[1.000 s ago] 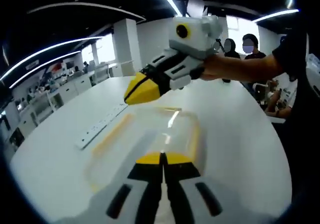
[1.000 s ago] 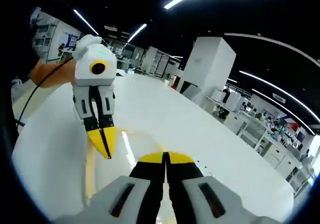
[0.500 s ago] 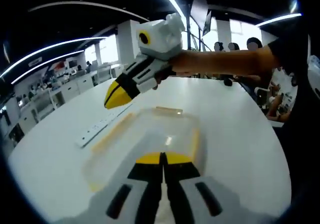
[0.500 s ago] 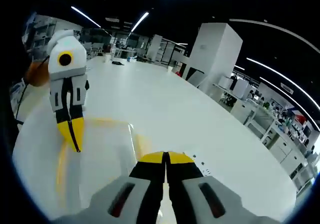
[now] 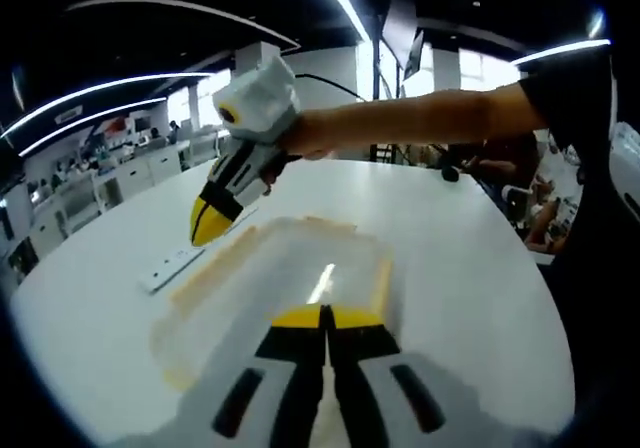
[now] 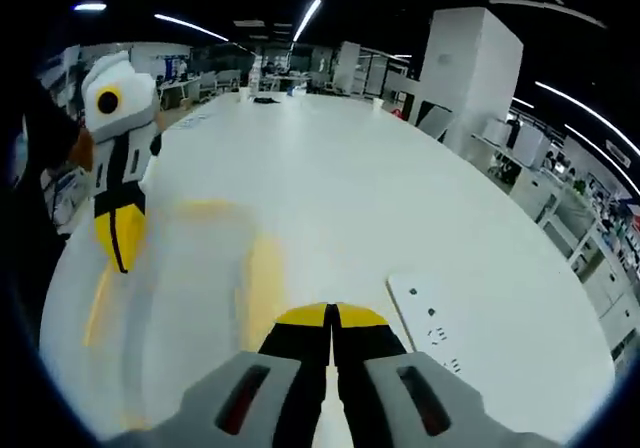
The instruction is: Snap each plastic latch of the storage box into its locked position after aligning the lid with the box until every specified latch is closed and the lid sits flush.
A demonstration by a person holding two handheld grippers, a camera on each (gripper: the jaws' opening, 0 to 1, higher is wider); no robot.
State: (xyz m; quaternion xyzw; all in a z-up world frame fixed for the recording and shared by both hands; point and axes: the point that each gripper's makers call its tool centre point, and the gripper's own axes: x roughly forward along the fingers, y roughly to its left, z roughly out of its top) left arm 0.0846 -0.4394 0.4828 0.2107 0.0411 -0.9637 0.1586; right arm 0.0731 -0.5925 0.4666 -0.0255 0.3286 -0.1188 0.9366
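— Grippers: how are they held?
— Left gripper (image 5: 324, 315) and right gripper (image 6: 331, 314) are closed on nothing, above the box (image 5: 280, 278).
— Surroundings?
— White table (image 6: 330, 188), power strip (image 6: 432, 330), open office; no writing can be read.

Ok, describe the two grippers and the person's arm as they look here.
Both grippers match: white-grey bodies with black slots and yellow-tipped black jaws. The right gripper and the left gripper each carry a white box with a yellow-ringed lens. A black cable trails from the right one. The arm is bare below a short dark sleeve.
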